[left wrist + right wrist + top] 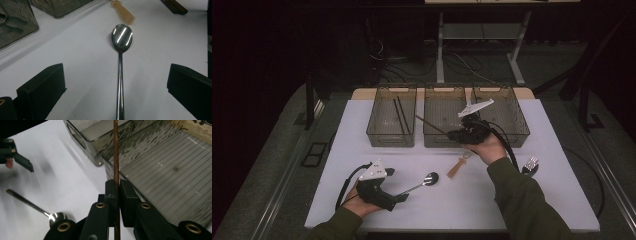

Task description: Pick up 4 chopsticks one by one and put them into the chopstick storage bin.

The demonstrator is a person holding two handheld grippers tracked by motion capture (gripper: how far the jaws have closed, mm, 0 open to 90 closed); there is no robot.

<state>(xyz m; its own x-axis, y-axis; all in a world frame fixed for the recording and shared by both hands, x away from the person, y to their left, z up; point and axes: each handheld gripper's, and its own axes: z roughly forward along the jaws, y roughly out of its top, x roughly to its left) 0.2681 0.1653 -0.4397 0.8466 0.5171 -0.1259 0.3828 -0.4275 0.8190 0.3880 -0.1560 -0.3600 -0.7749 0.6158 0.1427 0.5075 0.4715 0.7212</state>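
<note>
I hold a thin brown wooden chopstick (116,157) in my right hand-held gripper (116,191). Its jaws are squeezed tight on the stick, up over the front edge of the middle see-through grey plastic bin (443,134). The left bin (384,135) has two dark sticks (400,115) in it. I think I should swing the stick over there, line it up the long way, then let go low. My left hand-held gripper (117,92) sits wide apart around a shiny metal spoon (121,50). The white table (362,125) also holds a tan wooden handle (457,167) and a fork (530,164). The room is dark.
</note>
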